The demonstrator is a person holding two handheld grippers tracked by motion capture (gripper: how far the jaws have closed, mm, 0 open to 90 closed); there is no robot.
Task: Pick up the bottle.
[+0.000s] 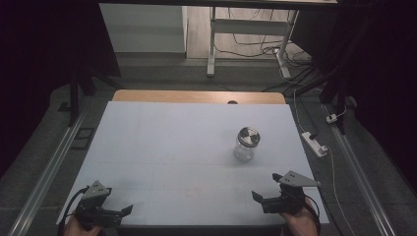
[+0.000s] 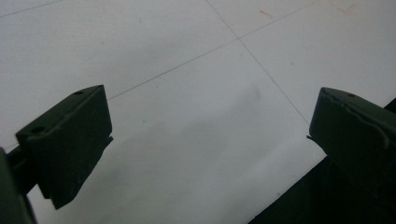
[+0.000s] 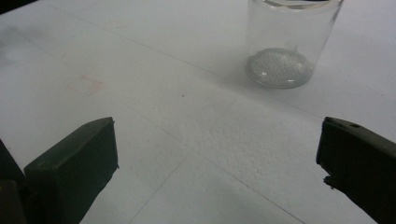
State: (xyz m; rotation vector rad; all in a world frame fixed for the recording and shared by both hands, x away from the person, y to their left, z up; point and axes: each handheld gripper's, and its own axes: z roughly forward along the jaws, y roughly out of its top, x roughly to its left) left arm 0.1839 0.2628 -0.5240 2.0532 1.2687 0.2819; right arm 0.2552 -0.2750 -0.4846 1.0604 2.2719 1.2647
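Where cables trail over grey floor (image 1: 147,73), white table (image 1: 162,147), lidded jar (image 1: 245,143), both tongs wide open, empty.

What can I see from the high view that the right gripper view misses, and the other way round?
The high view alone takes in the jar's metal lid, the left hand-held gripper, the table's wooden far edge, and the floor with cables and a power strip. The right gripper view alone gives a close look at the jar's textured glass base and faint reddish marks on the sheet. Both share the jar, standing upright, the white sheet, and the right hand-held gripper, open and short of the jar.
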